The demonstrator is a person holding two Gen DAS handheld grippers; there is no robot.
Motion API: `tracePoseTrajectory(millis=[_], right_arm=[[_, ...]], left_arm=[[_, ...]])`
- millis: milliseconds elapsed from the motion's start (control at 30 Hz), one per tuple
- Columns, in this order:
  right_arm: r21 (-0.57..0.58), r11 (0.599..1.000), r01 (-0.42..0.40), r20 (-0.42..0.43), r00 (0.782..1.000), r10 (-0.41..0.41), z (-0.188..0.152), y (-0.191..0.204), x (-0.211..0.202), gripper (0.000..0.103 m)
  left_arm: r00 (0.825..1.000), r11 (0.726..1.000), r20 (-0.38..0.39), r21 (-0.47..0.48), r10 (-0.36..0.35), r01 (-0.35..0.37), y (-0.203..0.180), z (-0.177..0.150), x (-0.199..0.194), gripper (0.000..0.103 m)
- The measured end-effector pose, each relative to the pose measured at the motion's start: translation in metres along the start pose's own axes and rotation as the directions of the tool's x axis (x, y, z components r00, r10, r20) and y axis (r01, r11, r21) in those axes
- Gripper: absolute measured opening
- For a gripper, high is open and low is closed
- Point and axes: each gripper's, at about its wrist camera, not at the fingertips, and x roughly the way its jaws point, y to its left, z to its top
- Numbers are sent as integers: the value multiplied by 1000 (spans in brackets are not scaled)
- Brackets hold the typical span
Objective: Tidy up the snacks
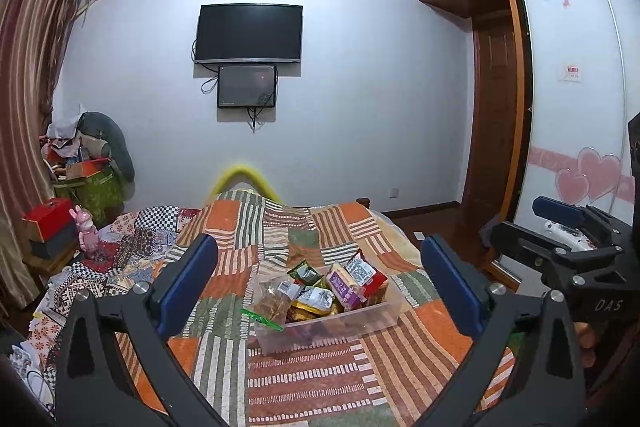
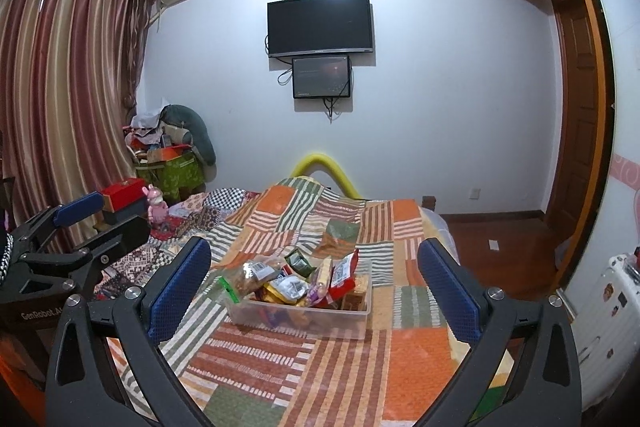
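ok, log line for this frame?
left gripper: open, empty | right gripper: open, empty | snacks: piled in bin | bin: on bed quilt

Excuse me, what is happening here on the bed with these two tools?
A person holds two grippers over a patchwork bedspread. The left gripper and the right gripper are both open and hold nothing. Between them stands a clear plastic bin full of snack packets; the snacks appear already gathered in it.

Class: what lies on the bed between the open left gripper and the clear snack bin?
Only bare patchwork quilt lies between the left gripper and the snack bin; nothing else sits there. The left wrist view shows it.
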Motion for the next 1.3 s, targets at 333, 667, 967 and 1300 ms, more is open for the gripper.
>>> tracePoseTrajectory(millis=[333, 667, 967, 1300], right_arm=[[-4, 1000, 7, 12, 1000, -7, -1, 1, -3, 103], [-4, 999, 49, 26, 998, -49, -1, -1, -4, 103], [8, 999, 50, 27, 998, -51, 0, -2, -6, 103], [20, 998, 56, 31, 998, -56, 1, -5, -7, 103]], left_arm=[[1000, 1000, -10, -2, 0, 0, 1, -1, 4, 103], [1000, 1000, -3, 0, 3, -3, 0, -2, 3, 103], [1000, 1000, -1, -4, -6, 6, -1, -2, 4, 103], [1000, 1000, -7, -9, -15, 15, -3, -4, 5, 103]])
